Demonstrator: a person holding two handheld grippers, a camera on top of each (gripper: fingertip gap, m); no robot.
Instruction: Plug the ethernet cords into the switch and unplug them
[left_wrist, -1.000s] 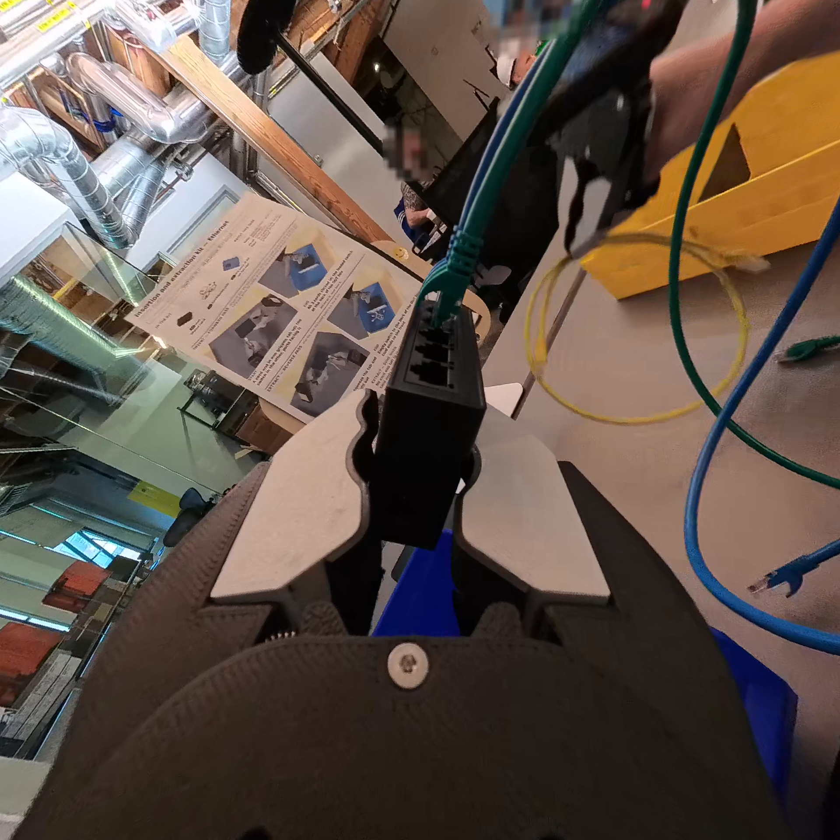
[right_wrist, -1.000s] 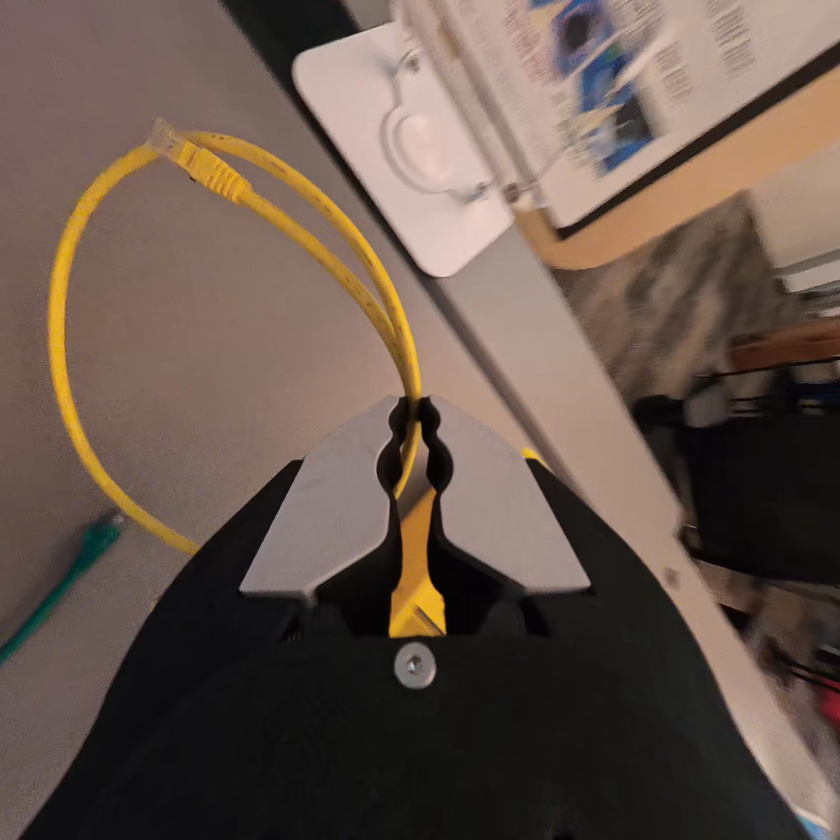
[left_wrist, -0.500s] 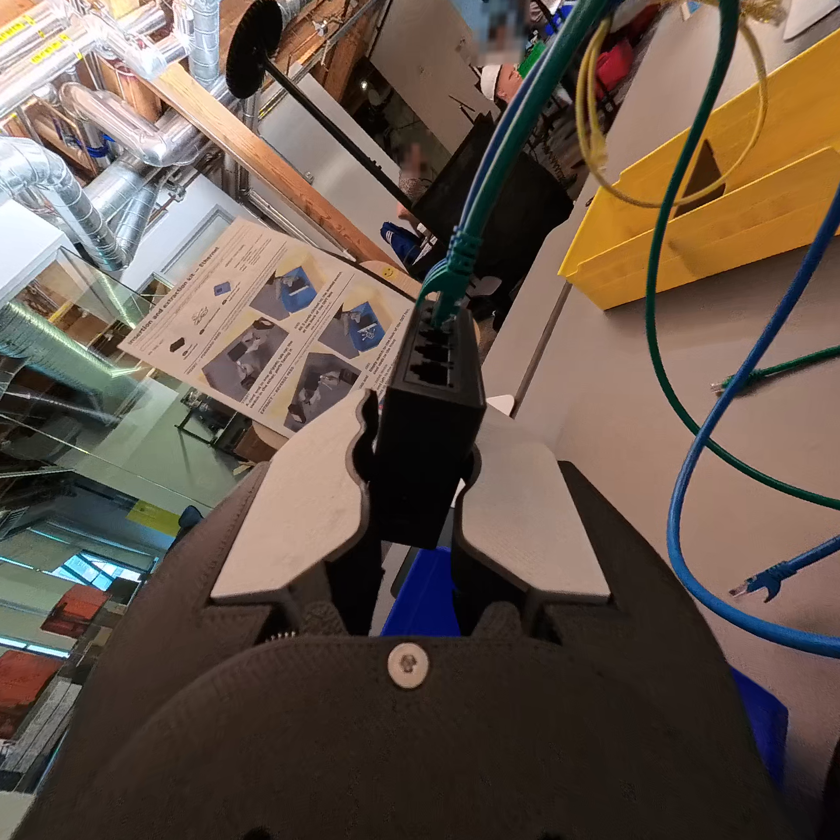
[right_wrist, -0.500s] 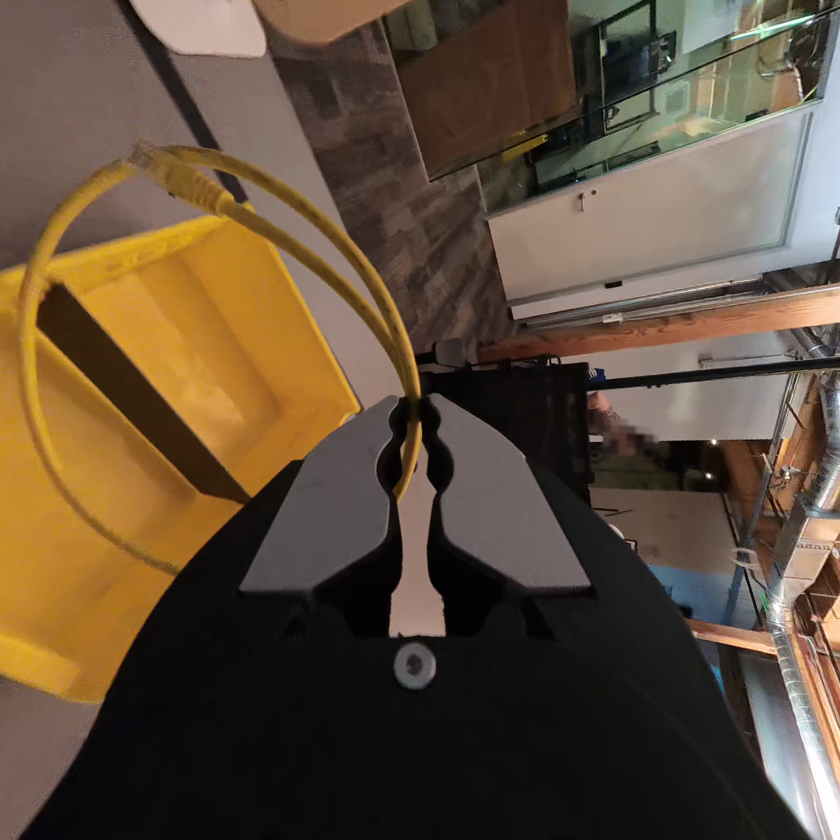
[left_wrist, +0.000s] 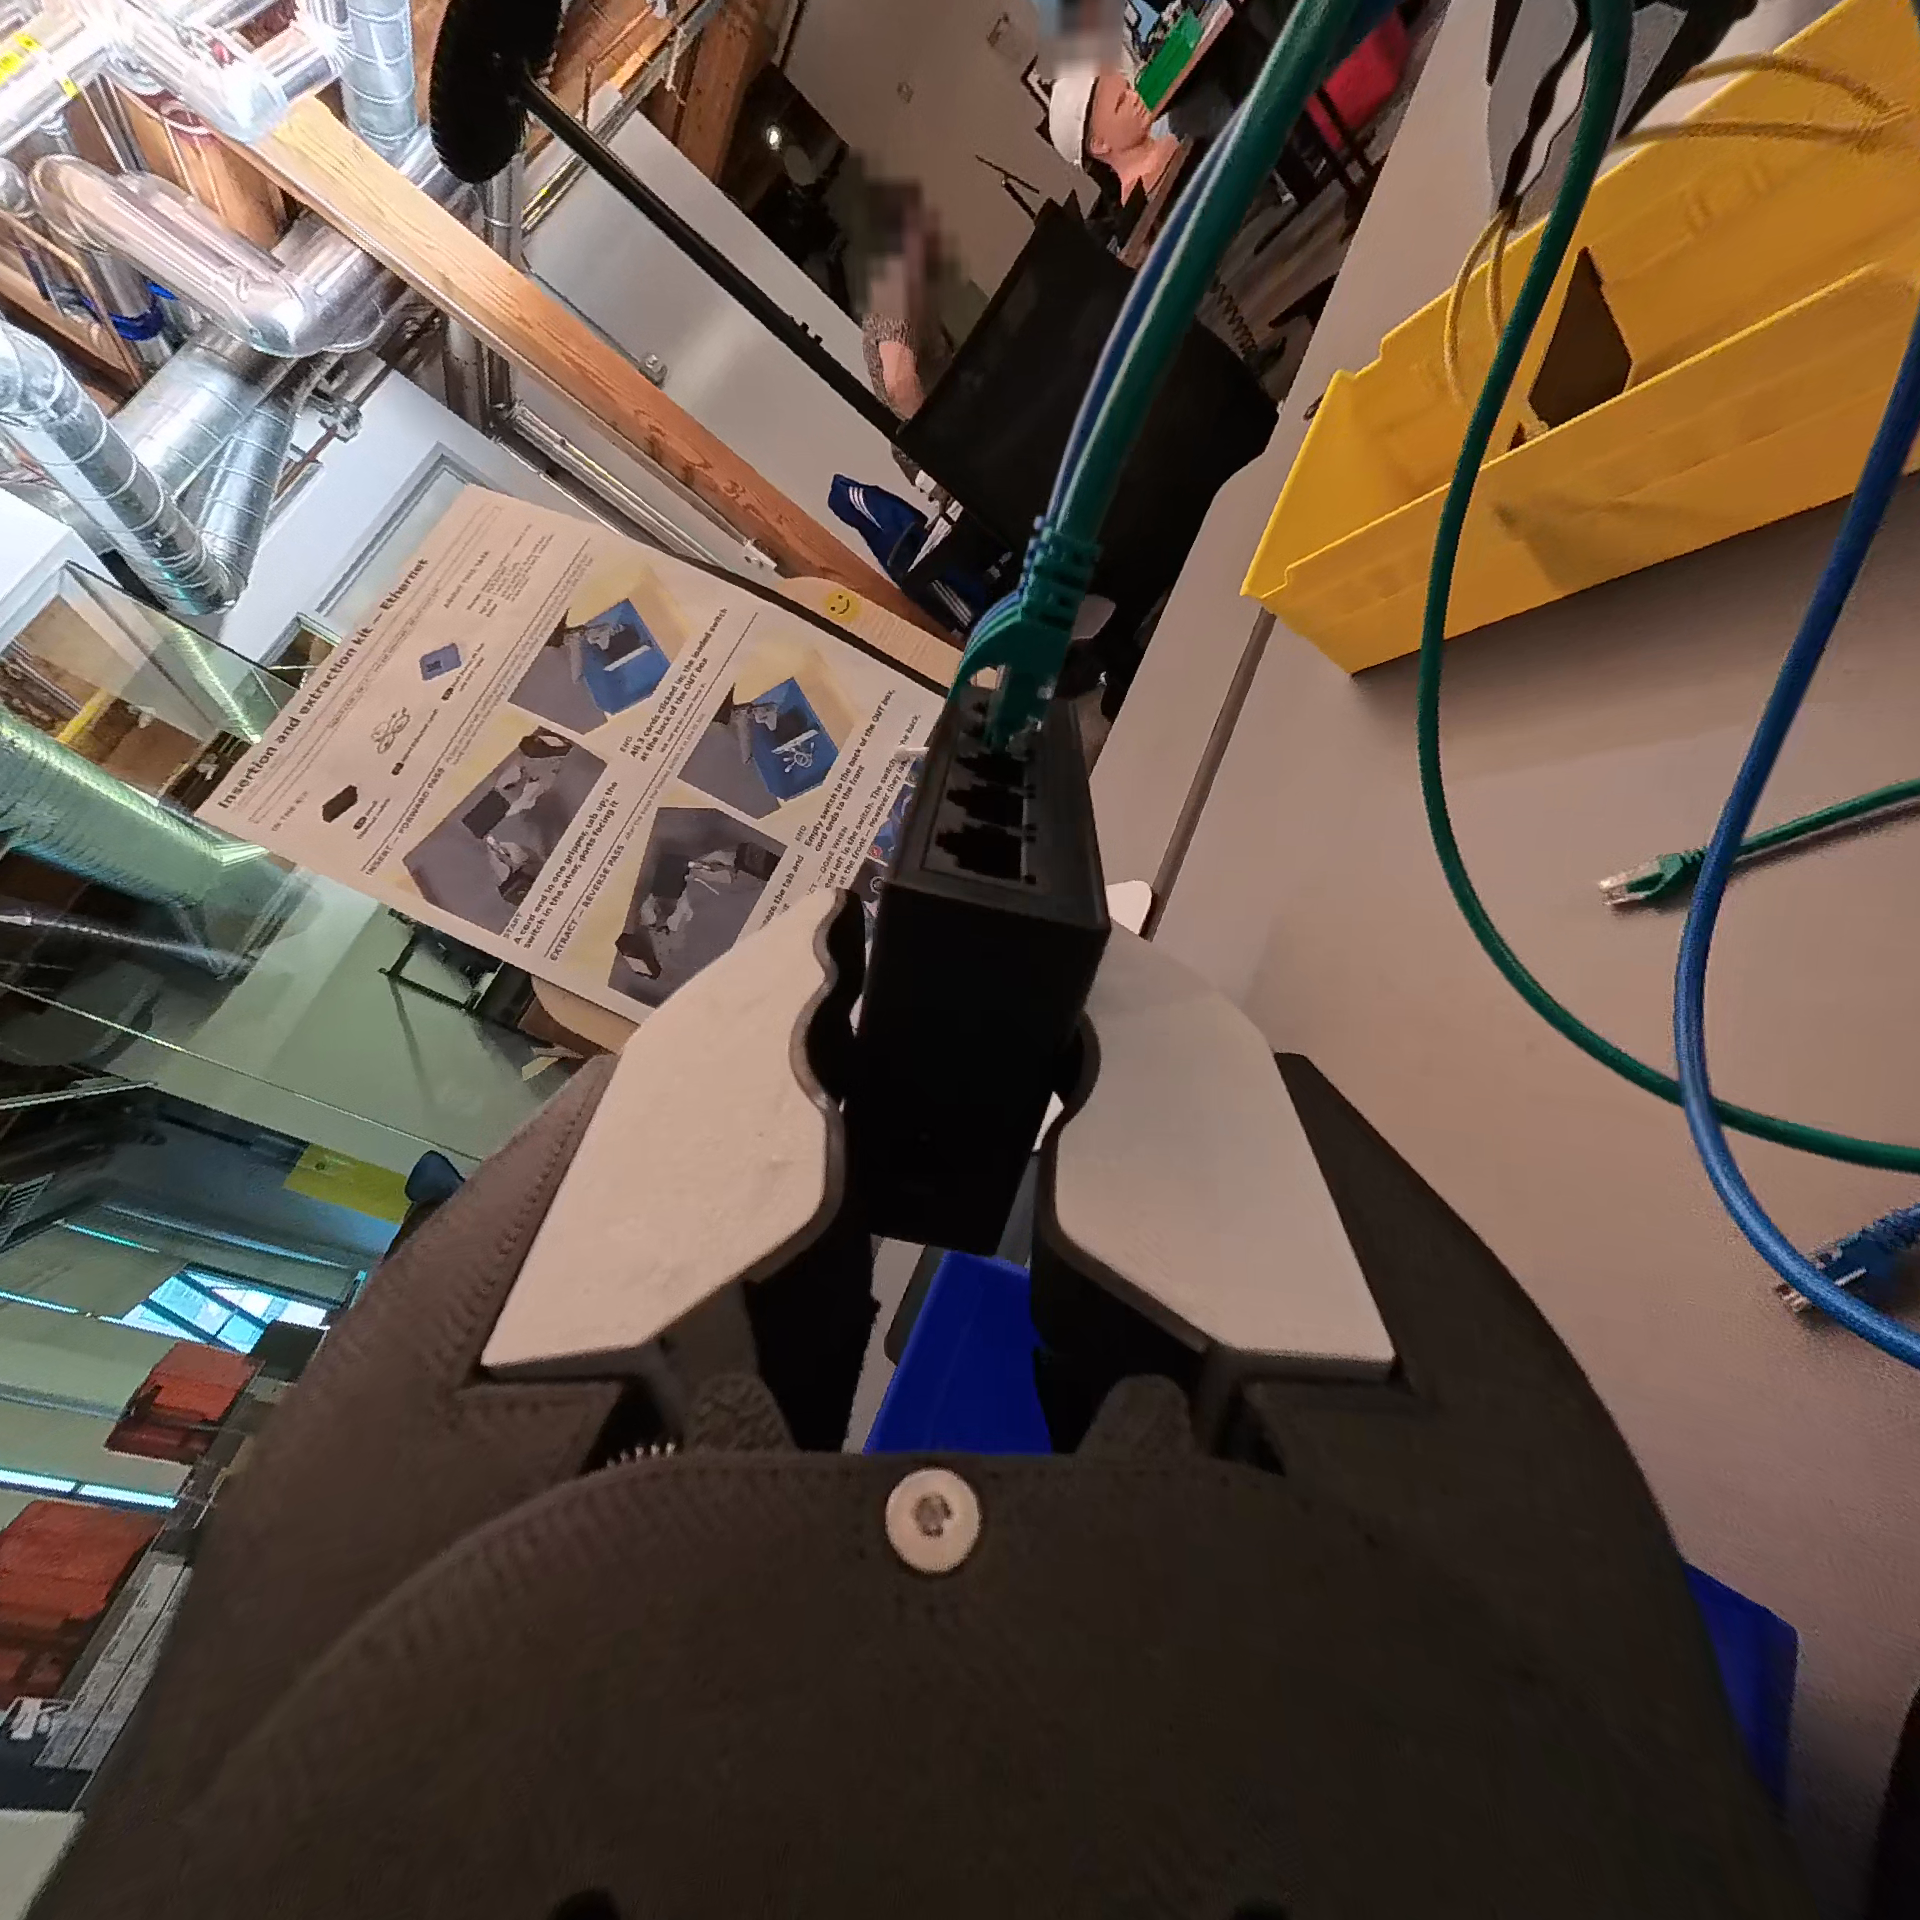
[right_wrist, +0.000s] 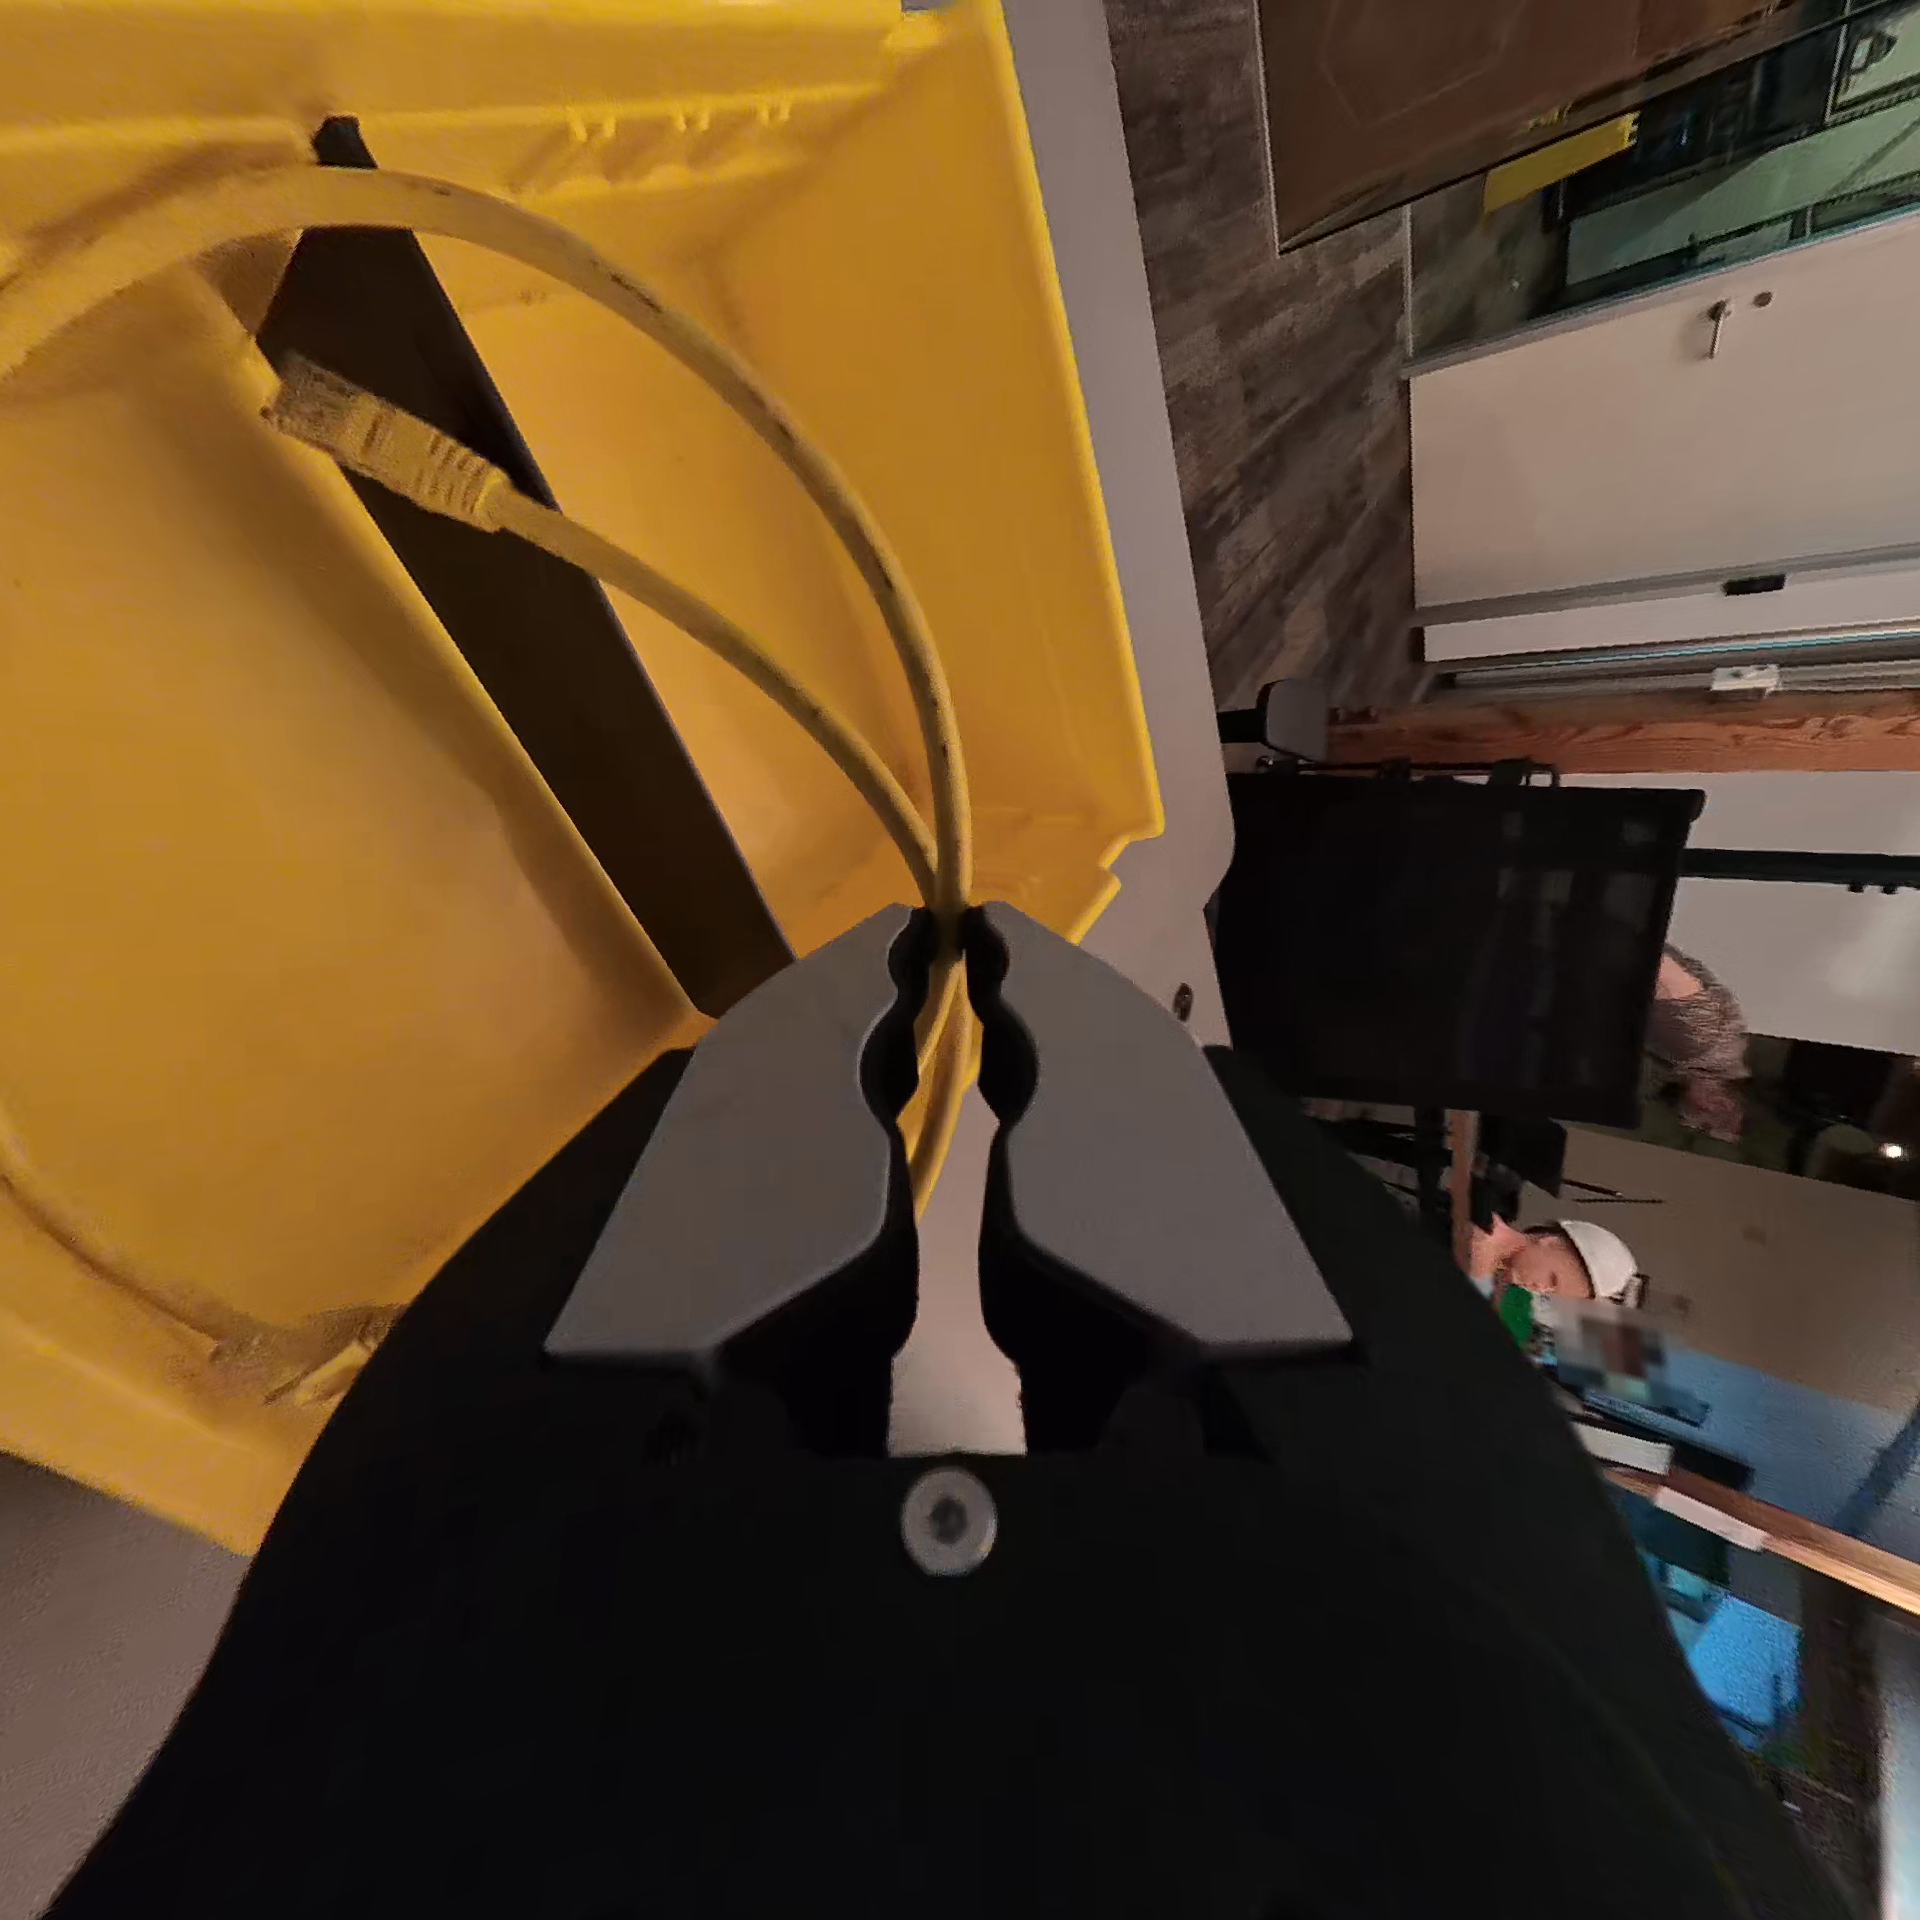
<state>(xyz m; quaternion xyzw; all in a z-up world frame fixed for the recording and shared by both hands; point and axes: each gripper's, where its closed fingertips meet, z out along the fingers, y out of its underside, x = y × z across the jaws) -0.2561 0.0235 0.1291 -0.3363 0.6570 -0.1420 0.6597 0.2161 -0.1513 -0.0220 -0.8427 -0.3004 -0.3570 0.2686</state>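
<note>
My left gripper (left_wrist: 961, 982) is shut on a black ethernet switch (left_wrist: 982, 935) and holds it above the grey table, ports facing up and away. A green cord (left_wrist: 1049, 592) and a blue cord (left_wrist: 1143, 332) are plugged into its far ports; the near ports are empty. Their free ends, a green plug (left_wrist: 1652, 881) and a blue plug (left_wrist: 1860, 1262), lie on the table. My right gripper (right_wrist: 943, 920) is shut on a looped yellow cord (right_wrist: 748, 405) and holds it over a yellow bin (right_wrist: 312, 831). One yellow plug (right_wrist: 374, 442) hangs in the bin.
The yellow bin (left_wrist: 1621, 457) stands at the far right of the grey table (left_wrist: 1507, 1403), with a dark divider (right_wrist: 540, 644) inside. A blue bin (left_wrist: 966, 1351) lies under the left gripper. An instruction poster (left_wrist: 582, 769) stands beyond the table edge. People are in the background. The gap from one gripper's tips to the other's is roughly 55 cm.
My right gripper has carried the yellow cord from the table surface up and over to the yellow bin. The left gripper has held the switch nearly still.
</note>
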